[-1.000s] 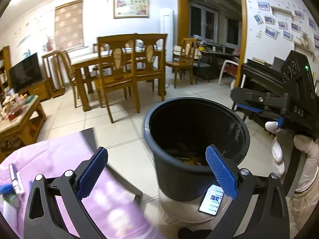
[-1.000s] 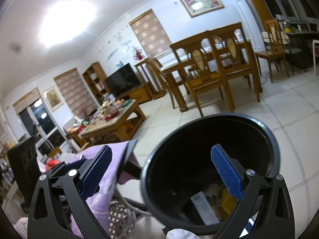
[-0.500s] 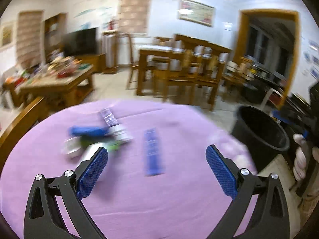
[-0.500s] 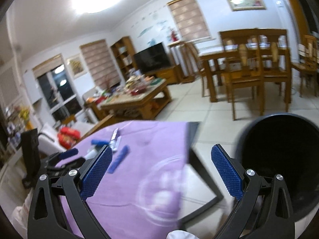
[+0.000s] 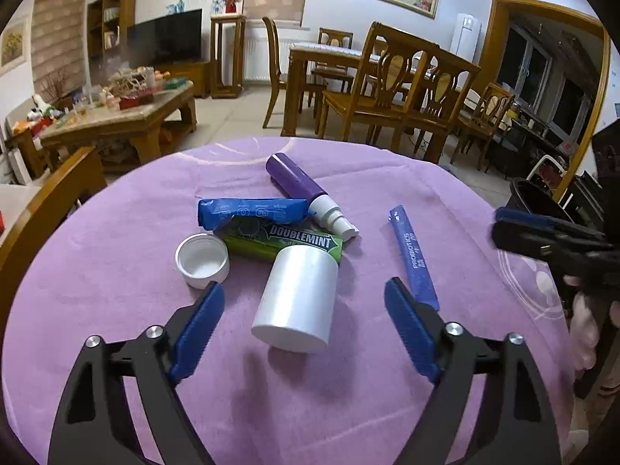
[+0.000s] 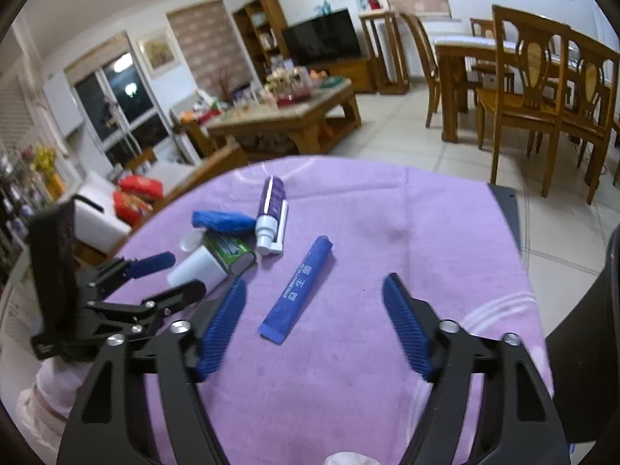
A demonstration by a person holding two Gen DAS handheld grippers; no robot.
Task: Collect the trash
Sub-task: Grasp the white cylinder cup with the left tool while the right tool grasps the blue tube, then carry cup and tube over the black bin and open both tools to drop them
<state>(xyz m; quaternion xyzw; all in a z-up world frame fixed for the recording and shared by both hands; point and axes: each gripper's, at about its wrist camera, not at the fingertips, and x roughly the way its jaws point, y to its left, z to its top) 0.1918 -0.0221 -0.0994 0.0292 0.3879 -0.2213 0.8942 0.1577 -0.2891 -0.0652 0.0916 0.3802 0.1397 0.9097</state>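
Trash lies on a purple-clothed table [image 5: 116, 271]. A white bottle [image 5: 296, 296] lies on its side, with a white lid [image 5: 202, 260], a green Doublemint pack [image 5: 285, 241], a blue wrapper [image 5: 252, 211] and a purple spray bottle [image 5: 302, 192] behind it. A blue Probiotics stick [image 5: 412, 257] lies to the right. My left gripper [image 5: 304, 333] is open, just short of the white bottle. My right gripper [image 6: 314, 325] is open and empty, just short of the blue stick [image 6: 296, 290]. The black bin [image 5: 534, 199] stands at the table's right.
A wooden chair back [image 5: 50, 197] stands at the table's left edge. A coffee table [image 5: 116, 116] with clutter and a dining set [image 5: 387, 89] stand beyond. The bin's rim [image 6: 612, 271] is at the right edge of the right wrist view.
Both grippers swung left from over the bin to the table and came down toward the trash. Both stayed open and empty.
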